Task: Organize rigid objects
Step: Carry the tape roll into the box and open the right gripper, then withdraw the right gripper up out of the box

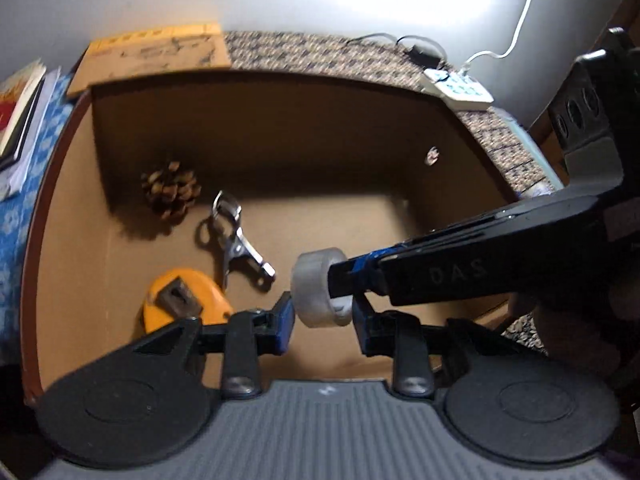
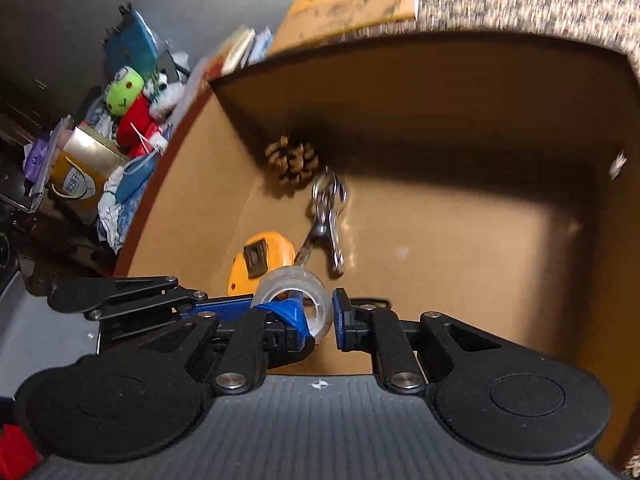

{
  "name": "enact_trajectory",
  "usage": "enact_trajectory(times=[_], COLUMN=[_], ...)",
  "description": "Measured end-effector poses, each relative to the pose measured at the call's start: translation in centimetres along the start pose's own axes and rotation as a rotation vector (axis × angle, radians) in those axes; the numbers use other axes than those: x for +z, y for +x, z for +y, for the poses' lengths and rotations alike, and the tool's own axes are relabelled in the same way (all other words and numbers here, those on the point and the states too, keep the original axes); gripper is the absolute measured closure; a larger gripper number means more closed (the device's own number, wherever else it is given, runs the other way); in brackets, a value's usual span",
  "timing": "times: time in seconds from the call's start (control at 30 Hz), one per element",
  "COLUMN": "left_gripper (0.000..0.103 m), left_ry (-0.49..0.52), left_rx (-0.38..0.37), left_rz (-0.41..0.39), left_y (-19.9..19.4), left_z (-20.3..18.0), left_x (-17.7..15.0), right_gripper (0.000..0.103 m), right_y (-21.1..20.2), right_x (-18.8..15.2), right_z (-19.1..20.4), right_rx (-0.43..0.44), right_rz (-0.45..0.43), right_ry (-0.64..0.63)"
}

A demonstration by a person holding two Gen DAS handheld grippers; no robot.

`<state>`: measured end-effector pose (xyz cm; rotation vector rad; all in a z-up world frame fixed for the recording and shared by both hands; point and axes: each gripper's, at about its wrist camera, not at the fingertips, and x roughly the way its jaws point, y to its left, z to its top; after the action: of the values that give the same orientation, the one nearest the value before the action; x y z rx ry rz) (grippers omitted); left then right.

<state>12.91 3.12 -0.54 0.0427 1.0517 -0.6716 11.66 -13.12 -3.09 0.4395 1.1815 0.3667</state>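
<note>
Gripped above the floor of the box, near its front edge: a small clear plastic roll of sticky tape (image 1: 316, 292), turned on its side so that the open hole looks toward the right. Pinched by the right gripper (image 2: 324, 316), which reaches in from the right side in the left wrist view; fingers nearly closed, with only the wall of the roll between them, one finger inside the hole as far as can be seen. Flanked also by the left gripper (image 1: 322, 320), opened about as wide as the roll, one blue pad on each side of it; cannot tell whether these pads really touch the tape. Below and to the left of the roll, lying on the floor of the open brown cardboard box (image 1: 260, 120): a round orange tape measure (image 1: 180, 296) with a dark clip on top. Just beyond it, a shiny metal snap hook with a key ring (image 1: 240, 244), close to the tape measure. Further back, in the shaded far left corner, a brown pine cone (image 1: 170, 192), near the ring end of the hook. Behind the box, a brown and white patterned cloth (image 1: 320, 52), with a white power strip (image 1: 460, 88) and its white cable on it, and a flat yellow-brown cardboard sheet (image 1: 152, 56) at the far left corner. Left of the box, a stack of books (image 1: 20, 108). Farther left in the right wrist view, a plush toy with green head and red body (image 2: 128, 108) among blurred clutter.
</note>
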Motion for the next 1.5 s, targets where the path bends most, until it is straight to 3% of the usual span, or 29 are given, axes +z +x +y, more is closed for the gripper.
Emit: enact_trajectory(times=[0.17, 0.23, 0.3, 0.37, 0.5, 0.77, 1.1, 1.5], left_gripper=[0.071, 0.065, 0.05, 0.043, 0.042, 0.04, 0.039, 0.033], left_ry=[-0.042, -0.071, -0.088, -0.076, -0.062, -0.026, -0.024, -0.051], left_rx=[0.065, 0.071, 0.082, 0.109, 0.156, 0.264, 0.39, 0.474], left_rz=[0.054, 0.066, 0.066, 0.049, 0.031, 0.025, -0.014, -0.06], left_y=[1.0, 1.0, 0.9, 0.5, -0.1, 0.1, -0.4, -2.3], left_z=[0.9, 1.3, 1.7, 1.5, 1.0, -0.4, -1.4, -2.3], left_x=[-0.3, -0.4, -0.4, -0.5, -0.6, -0.2, 0.0, -0.2], right_gripper=[0.099, 0.099, 0.098, 0.098, 0.097, 0.096, 0.096, 0.095], right_y=[0.2, 0.2, 0.2, 0.2, -0.6, -2.6, -4.3, -6.4], right_x=[0.2, 0.2, 0.3, 0.4, 0.2, -0.8, -2.3, -4.4], right_z=[0.1, 0.1, -0.3, -1.0, -1.3, -0.5, 0.1, 2.1], right_rx=[0.033, 0.041, 0.06, 0.089, 0.073, -0.047, -0.067, -0.106], right_rz=[0.049, 0.051, 0.051, 0.036, -0.019, -0.14, -0.22, -0.335], right_ry=[0.02, 0.023, 0.052, 0.091, 0.119, 0.037, 0.015, -0.051])
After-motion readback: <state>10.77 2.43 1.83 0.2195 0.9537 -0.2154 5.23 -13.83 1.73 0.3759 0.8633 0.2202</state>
